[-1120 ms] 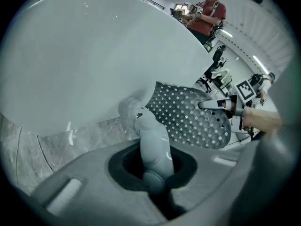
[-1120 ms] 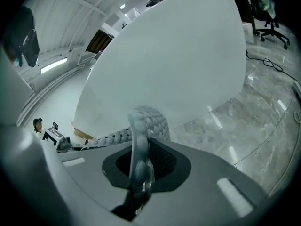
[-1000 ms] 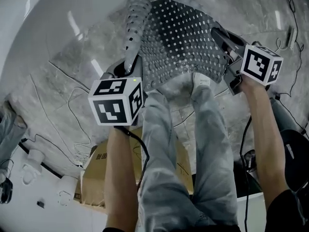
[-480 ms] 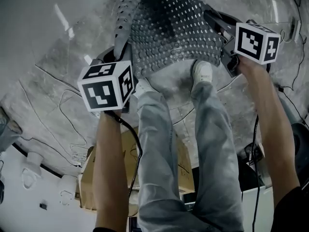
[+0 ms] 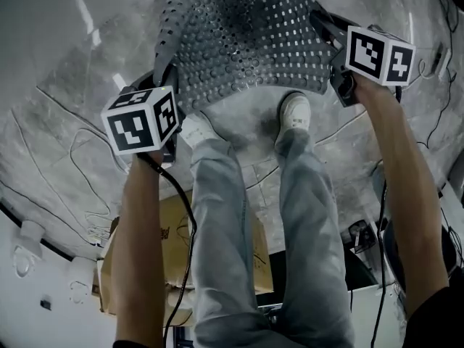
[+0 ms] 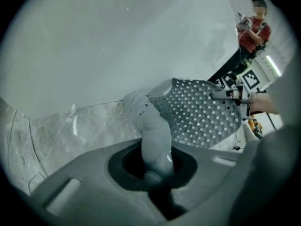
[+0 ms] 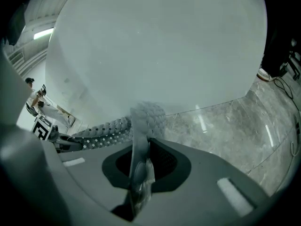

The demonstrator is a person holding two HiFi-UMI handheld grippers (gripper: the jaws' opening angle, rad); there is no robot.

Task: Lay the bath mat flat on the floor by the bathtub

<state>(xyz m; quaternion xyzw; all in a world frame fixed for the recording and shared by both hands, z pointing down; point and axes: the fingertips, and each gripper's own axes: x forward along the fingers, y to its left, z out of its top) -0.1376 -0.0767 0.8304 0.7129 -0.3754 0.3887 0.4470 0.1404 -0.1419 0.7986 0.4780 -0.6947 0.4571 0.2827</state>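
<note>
The grey perforated bath mat [image 5: 239, 42] hangs spread between my two grippers, just above the marble floor [image 5: 87, 93] beside the white bathtub [image 6: 117, 41]. My left gripper [image 5: 164, 80] is shut on the mat's left edge, which shows as a rolled fold between its jaws in the left gripper view [image 6: 155, 166]. My right gripper [image 5: 324, 29] is shut on the right edge, a thin fold of mat [image 7: 103, 128] pinched in its jaws [image 7: 138, 178]. Each gripper view shows the other gripper across the mat.
The person's legs and white shoes [image 5: 293, 111] stand right behind the mat. A cardboard box [image 5: 174, 245] sits behind the legs. Cables [image 5: 80, 180] trail over the floor at left and right. Another person [image 6: 254, 29] stands far off.
Both grippers have sunk toward the floor with the mat still held. The mat now hangs lower and spreads wider between them.
</note>
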